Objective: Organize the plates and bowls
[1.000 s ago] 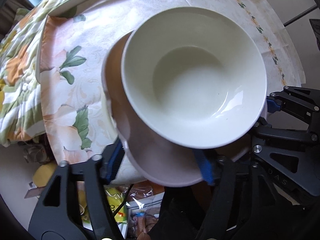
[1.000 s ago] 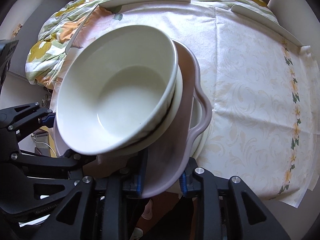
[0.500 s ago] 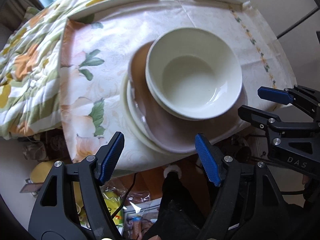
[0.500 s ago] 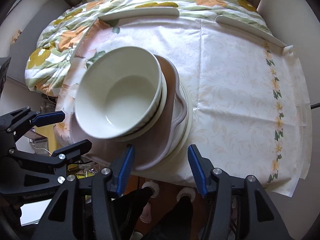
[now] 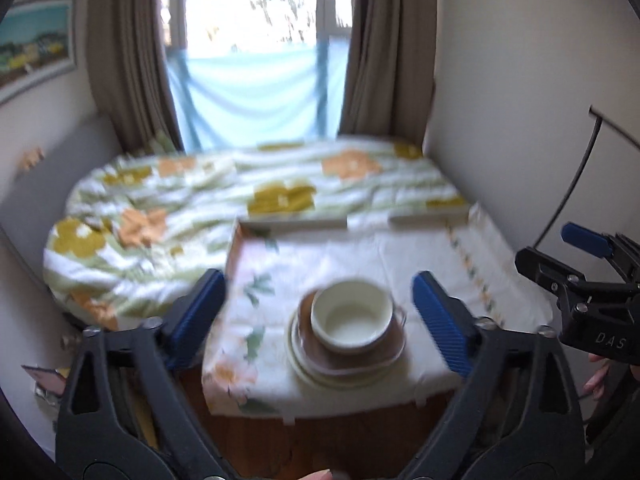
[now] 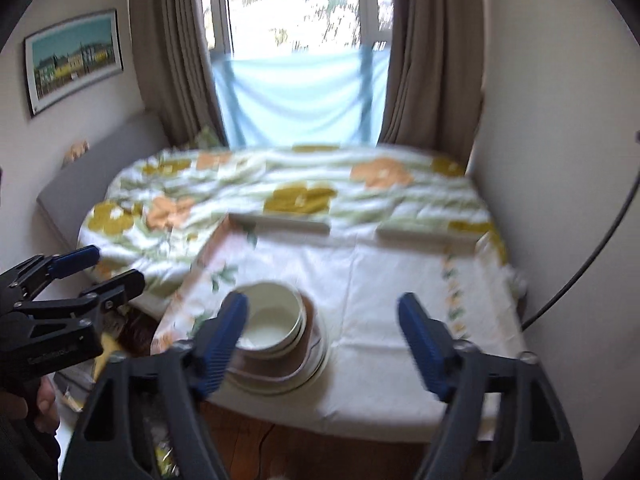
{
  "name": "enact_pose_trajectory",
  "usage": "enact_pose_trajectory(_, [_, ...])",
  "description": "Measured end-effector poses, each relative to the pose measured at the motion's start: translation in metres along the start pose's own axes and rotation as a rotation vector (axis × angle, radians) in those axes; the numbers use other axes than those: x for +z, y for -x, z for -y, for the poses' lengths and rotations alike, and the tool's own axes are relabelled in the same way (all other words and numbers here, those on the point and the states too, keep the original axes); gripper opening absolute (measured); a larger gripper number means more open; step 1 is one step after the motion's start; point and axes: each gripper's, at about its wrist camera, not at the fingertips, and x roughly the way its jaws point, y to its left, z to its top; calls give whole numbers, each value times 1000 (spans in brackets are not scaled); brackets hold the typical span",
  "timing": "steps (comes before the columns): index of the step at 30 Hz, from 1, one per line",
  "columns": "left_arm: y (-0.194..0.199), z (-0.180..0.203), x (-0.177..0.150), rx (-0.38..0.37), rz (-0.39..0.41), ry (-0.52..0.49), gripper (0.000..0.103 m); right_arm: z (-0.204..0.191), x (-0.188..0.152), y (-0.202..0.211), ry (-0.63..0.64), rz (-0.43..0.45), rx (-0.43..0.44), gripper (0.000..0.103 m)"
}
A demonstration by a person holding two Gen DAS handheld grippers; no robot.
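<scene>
The left gripper (image 5: pixel 316 312) stands with its blue-padded jaws wide apart and nothing between them, held back from the table's near edge. Beyond it sits the stack: a cream bowl (image 5: pixel 352 316), empty inside, nested on what looks like a second bowl (only its rim shows in the right wrist view), on a brown handled dish (image 5: pixel 384 350), on a pale plate (image 5: pixel 298 354). The stack rests on the floral tablecloth (image 5: pixel 360 256), near its front edge.

The right gripper (image 6: pixel 322 340) is likewise spread wide and empty, with the stack just behind its left finger.

Half a second ago both grippers were close over the dishes, looking steeply down; now they have pulled back and tilted up, so the flowered bedspread (image 6: pixel 248 188), brown curtains (image 6: pixel 172 52) and window (image 6: pixel 296 4) fill the upper view. The stack itself has not shifted on the cloth.

Each gripper points roughly level across the table, side by side and well apart; both views are motion-blurred.
</scene>
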Motion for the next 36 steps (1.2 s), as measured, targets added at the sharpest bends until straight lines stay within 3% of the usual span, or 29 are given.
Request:
enact_pose_trajectory(2, [31, 11, 2, 27, 115, -2, 103, 7, 2, 23, -14, 55, -37, 87])
enact_pose_trajectory(4, [50, 21, 3, 47, 166, -10, 103, 13, 3, 40, -23, 83, -69, 87])
enact_pose_trajectory(14, [91, 44, -13, 83, 206, 12, 103, 28, -13, 84, -43, 194, -112, 87])
enact_pose_trajectory(36, [111, 61, -18, 103, 272, -20, 103, 41, -22, 107, -61, 240, -129, 87])
